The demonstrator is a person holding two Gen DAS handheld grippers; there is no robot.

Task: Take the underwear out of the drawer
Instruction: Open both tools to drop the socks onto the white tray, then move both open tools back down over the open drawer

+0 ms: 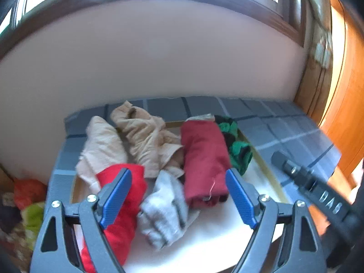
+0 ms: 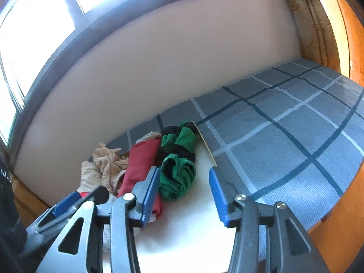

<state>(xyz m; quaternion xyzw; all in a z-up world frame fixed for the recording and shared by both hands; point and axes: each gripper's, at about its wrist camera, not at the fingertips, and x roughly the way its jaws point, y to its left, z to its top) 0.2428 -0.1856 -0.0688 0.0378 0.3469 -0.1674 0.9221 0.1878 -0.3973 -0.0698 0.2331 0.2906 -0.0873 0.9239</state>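
The open drawer (image 1: 218,234) has a white floor and holds several garments: a dark red folded piece (image 1: 204,159), a bright red piece (image 1: 125,204), a grey piece (image 1: 166,209), beige pieces (image 1: 145,138) and a green and black piece (image 1: 238,150). My left gripper (image 1: 178,195) is open above the grey piece, holding nothing. My right gripper (image 2: 184,193) is open and empty, just in front of the green and black piece (image 2: 179,170), beside the dark red piece (image 2: 141,163). Its arm shows in the left wrist view (image 1: 318,193).
A grey checked mattress cover (image 2: 284,132) surrounds the drawer on the far and right sides. A pale wall (image 1: 159,52) with a dark window frame stands behind. Orange wood (image 2: 345,227) borders the right. Loose coloured clothes (image 1: 29,204) lie at the left.
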